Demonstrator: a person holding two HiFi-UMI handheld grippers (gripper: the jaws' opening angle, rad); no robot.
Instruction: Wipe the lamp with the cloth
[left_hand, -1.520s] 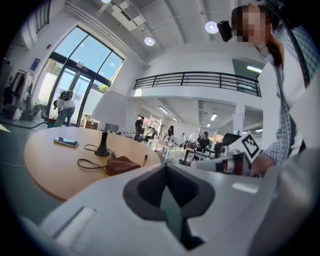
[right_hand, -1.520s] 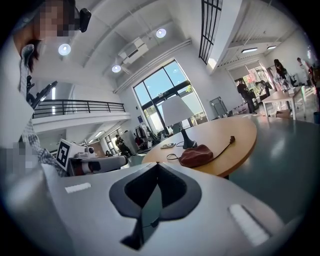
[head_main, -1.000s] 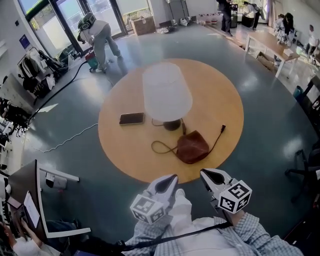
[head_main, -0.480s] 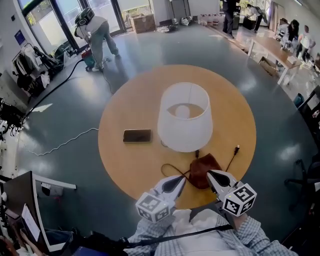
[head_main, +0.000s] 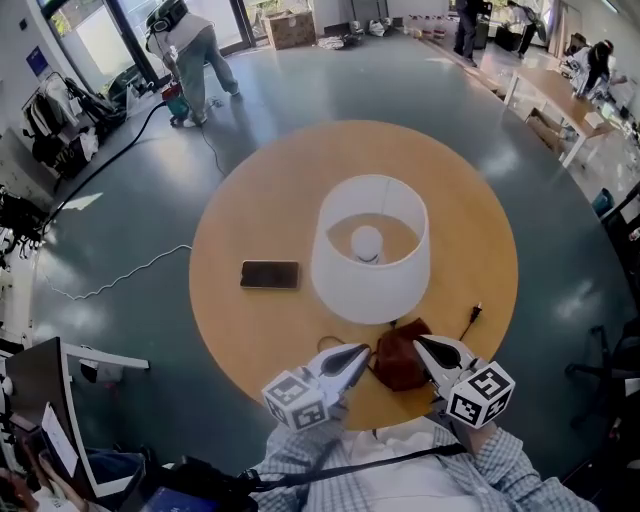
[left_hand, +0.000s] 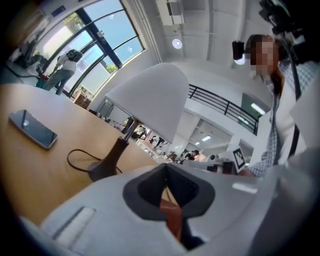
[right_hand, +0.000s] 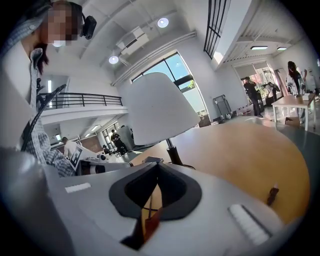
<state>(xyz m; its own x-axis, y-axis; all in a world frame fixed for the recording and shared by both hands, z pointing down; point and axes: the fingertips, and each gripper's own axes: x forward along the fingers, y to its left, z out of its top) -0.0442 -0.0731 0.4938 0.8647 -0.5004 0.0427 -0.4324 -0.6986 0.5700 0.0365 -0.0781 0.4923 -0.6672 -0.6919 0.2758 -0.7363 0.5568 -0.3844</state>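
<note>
The lamp stands on the round wooden table (head_main: 250, 200), its white shade (head_main: 370, 255) seen from above with the bulb (head_main: 367, 241) inside. A brown cloth (head_main: 400, 358) lies crumpled at the table's near edge, just in front of the shade. My left gripper (head_main: 362, 350) is shut and empty at the cloth's left side. My right gripper (head_main: 420, 345) is shut and empty at its right side. In the left gripper view the shade (left_hand: 150, 100) and dark base (left_hand: 102, 167) rise ahead of the gripper (left_hand: 167, 172). The right gripper (right_hand: 157, 167) view shows the shade (right_hand: 155, 107) ahead.
A dark phone (head_main: 269, 274) lies on the table left of the lamp. The lamp's cord ends in a plug (head_main: 473, 316) near the right rim. People work at the far side of the room, and cables trail over the floor (head_main: 130, 270) at left.
Both grippers came forward from short of the table to its near edge, either side of the cloth. The lamp is closer and now seen from above.
</note>
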